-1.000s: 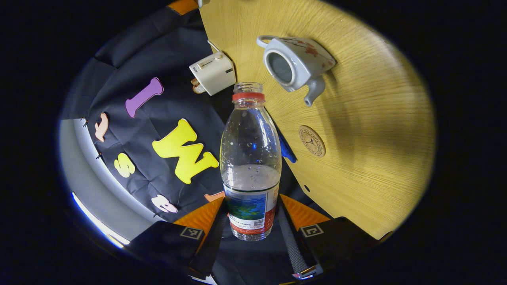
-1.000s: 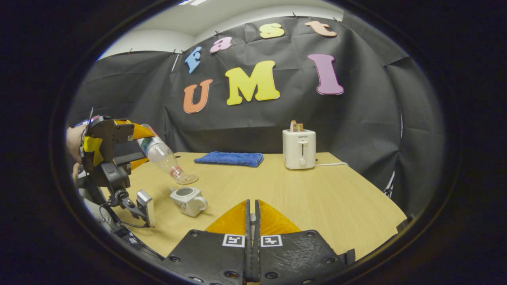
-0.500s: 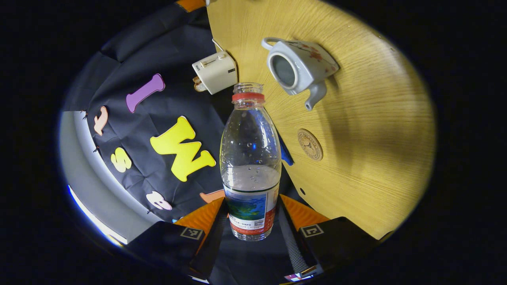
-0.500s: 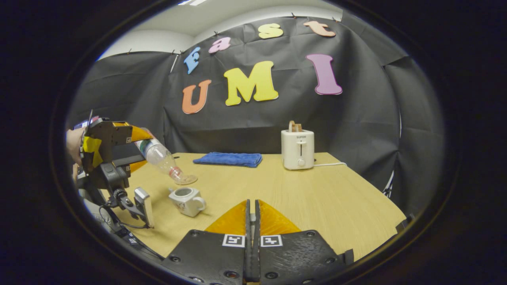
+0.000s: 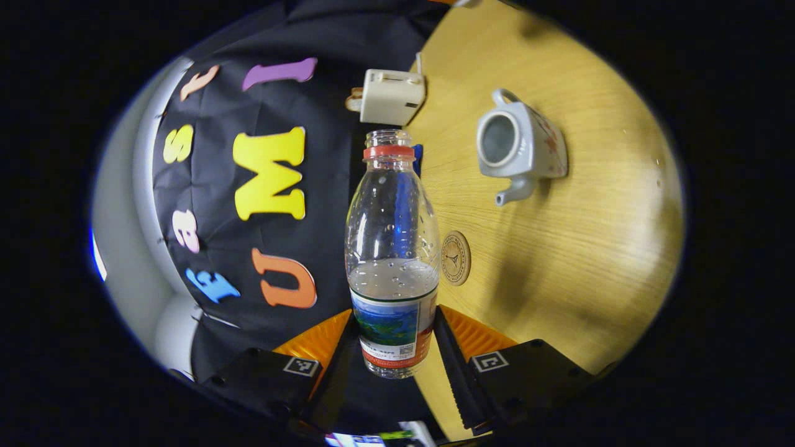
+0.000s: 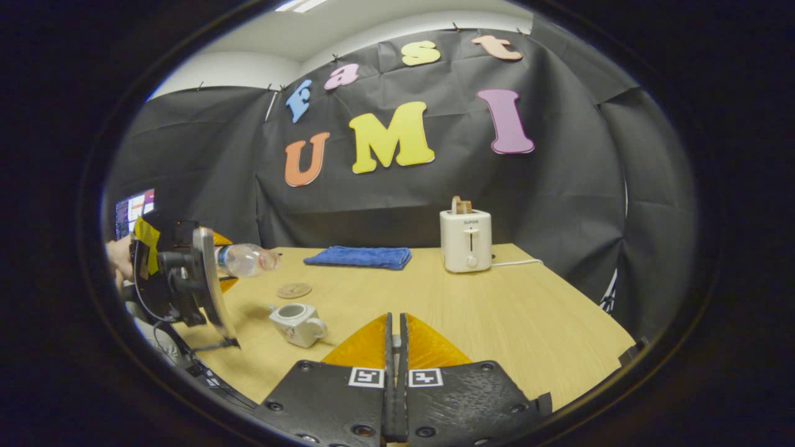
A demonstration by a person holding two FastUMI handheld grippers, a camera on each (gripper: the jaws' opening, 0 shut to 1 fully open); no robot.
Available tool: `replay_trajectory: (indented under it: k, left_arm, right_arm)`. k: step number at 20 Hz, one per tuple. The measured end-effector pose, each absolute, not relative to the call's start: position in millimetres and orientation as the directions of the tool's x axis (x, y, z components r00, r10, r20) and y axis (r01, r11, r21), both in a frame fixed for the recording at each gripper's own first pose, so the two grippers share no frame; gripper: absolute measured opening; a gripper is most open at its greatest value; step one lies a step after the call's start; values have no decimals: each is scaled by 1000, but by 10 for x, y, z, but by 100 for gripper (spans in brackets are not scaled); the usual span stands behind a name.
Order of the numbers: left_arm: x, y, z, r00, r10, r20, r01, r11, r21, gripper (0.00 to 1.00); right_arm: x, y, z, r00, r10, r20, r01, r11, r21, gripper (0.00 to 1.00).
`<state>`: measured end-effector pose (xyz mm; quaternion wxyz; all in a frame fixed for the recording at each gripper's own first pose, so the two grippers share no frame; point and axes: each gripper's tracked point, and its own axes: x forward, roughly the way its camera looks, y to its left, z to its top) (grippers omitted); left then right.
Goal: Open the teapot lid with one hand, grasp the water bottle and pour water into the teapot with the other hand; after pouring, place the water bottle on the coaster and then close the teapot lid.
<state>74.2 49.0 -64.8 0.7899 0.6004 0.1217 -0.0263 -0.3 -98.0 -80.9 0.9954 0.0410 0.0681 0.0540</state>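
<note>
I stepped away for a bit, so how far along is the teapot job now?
Done: the teapot stands open, lid off. In hand: the left gripper grips the uncapped bottle, roughly level above the table. Left: stand it on the coaster, which is bare, then close the teapot.

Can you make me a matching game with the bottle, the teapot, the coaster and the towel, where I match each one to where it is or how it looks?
Things:
1. water bottle
2. teapot
3. coaster
4. towel

Descriptions:
A. folded at the table's far edge
B. lying flat and bare on the table
C. held between the left gripper's fingers, cap off
D. standing on the table with its top open

Pairs: 1-C, 2-D, 3-B, 4-A
</note>
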Motion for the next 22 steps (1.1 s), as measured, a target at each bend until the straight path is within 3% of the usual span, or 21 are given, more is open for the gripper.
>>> replay_trajectory:
  k: [5,9,12,17,22]
  left_arm:
    - [659,354,-571,979,59,-193,104,668,736,74]
    - [702,182,-609,981,7,-196,70,921,384,74]
    - [735,100,-613,982,-21,-185,58,979,197,75]
    - [890,-44,-610,987,-63,-150,72,996,59,75]
    - [1430,66,-675,979,-106,-172,98,994,-53,75]
  right_arm:
    - [11,-942,-692,987,113,-115,-105,992,70,0]
    - [22,-976,-636,989,103,-110,-95,993,74,0]
    - [9,-973,-623,989,100,-108,-93,993,70,0]
    - [22,-976,-641,990,83,-110,-78,995,56,0]
    - [53,-1089,-704,991,56,-125,-48,997,62,0]
